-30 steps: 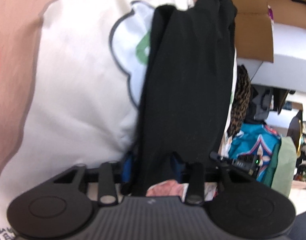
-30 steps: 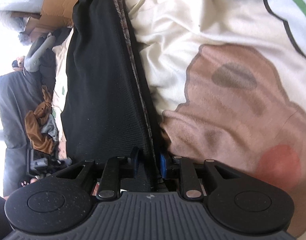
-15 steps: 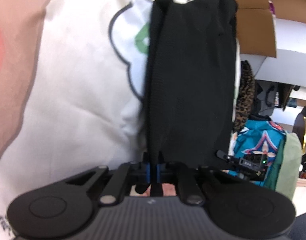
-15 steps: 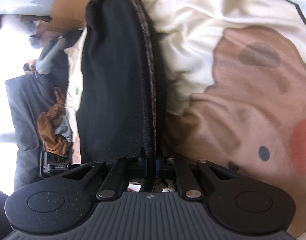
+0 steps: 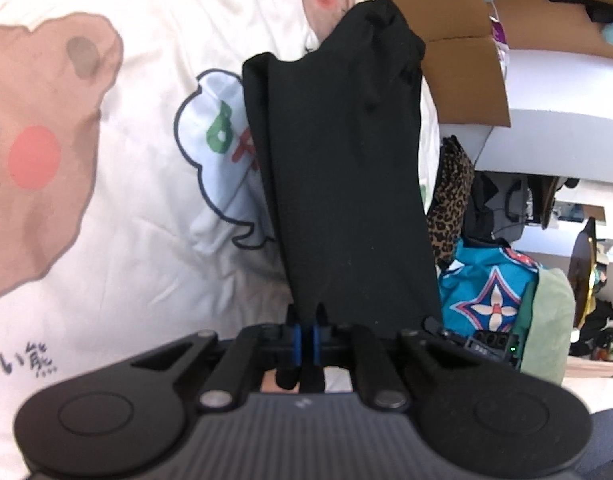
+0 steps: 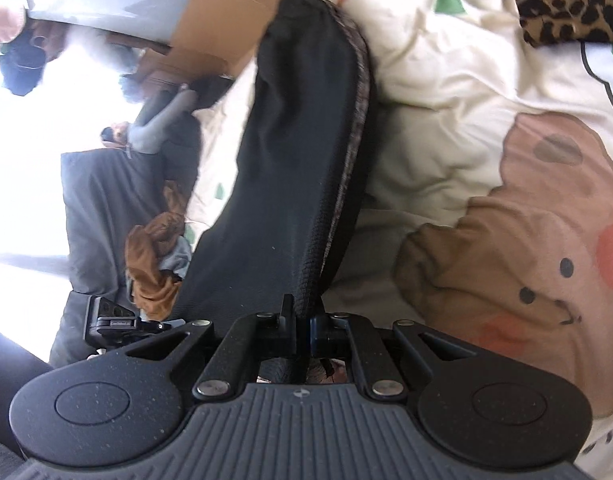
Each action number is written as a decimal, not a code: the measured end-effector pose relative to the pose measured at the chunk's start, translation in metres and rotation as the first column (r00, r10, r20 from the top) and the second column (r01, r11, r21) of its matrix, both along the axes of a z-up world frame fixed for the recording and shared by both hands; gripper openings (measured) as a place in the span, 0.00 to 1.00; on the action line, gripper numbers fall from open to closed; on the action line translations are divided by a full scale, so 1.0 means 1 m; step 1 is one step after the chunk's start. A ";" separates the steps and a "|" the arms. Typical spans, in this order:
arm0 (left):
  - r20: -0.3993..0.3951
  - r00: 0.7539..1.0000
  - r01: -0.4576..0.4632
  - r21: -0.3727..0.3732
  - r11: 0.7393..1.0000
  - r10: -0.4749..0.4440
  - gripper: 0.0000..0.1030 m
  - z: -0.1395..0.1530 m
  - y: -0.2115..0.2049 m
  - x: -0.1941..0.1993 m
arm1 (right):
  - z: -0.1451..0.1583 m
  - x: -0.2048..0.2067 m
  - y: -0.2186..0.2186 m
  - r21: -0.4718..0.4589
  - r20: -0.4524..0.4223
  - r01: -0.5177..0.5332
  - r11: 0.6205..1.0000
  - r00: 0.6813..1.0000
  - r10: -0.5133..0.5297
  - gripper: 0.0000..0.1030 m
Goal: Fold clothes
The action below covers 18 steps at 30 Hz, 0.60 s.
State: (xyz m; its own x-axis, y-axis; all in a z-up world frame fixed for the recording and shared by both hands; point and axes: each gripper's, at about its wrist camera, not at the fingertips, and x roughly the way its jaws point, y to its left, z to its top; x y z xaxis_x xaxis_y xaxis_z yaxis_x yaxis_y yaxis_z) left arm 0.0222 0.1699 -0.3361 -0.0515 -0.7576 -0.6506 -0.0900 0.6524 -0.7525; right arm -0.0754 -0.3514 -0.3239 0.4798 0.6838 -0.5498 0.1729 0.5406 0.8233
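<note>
Black garment (image 5: 346,184), folded into a long narrow strip, is pinched at its near edge by both tools. In the left wrist view its long axis runs from the left gripper (image 5: 305,338) away toward the top of the frame, leaning slightly right, and ends in a bunched, rounded end near the cardboard box (image 5: 462,68). The left gripper's blue pads (image 5: 294,340) are together, clamped on the fabric edge. A small tail of cloth hangs below them.

In the right wrist view the black garment (image 6: 302,168) again runs lengthwise away from the tool, leaning a little left at the bottom and curving upright toward a rounded far end. A grey textured edge runs down its right side. The right gripper (image 6: 302,326) is closed tight on the near end, with fabric squeezed between the jaws.

The strip sits above a cream bedspread (image 5: 146,240) printed with a brown bear (image 5: 38,168) and a speech bubble with green and red letters. The far end seems to touch or rest near the bedspread; contact is hard to confirm.

Beside the bed on the right side of the left view: leopard-print cloth (image 5: 452,196), a teal patterned garment (image 5: 490,292), and a pale green item (image 5: 550,324). In the right view: brown crumpled cloth (image 6: 154,256) and a dark grey blanket (image 6: 106,208) at left, leopard-print cloth (image 6: 562,0) at top right.
</note>
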 end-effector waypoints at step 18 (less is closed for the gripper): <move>-0.042 0.998 0.046 0.105 0.993 -0.042 0.05 0.038 0.003 -0.043 | 0.038 -0.065 0.006 -0.009 -0.004 0.034 0.999 0.999 -0.034 0.03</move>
State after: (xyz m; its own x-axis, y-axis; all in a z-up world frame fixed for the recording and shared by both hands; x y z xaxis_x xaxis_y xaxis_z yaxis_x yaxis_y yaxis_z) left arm -0.0212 0.1727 -0.2977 -0.1106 -0.6810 -0.7239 -0.0873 0.7322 -0.6755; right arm -0.1409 -0.3450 -0.2856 0.5002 0.6620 -0.5581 0.1950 0.5419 0.8175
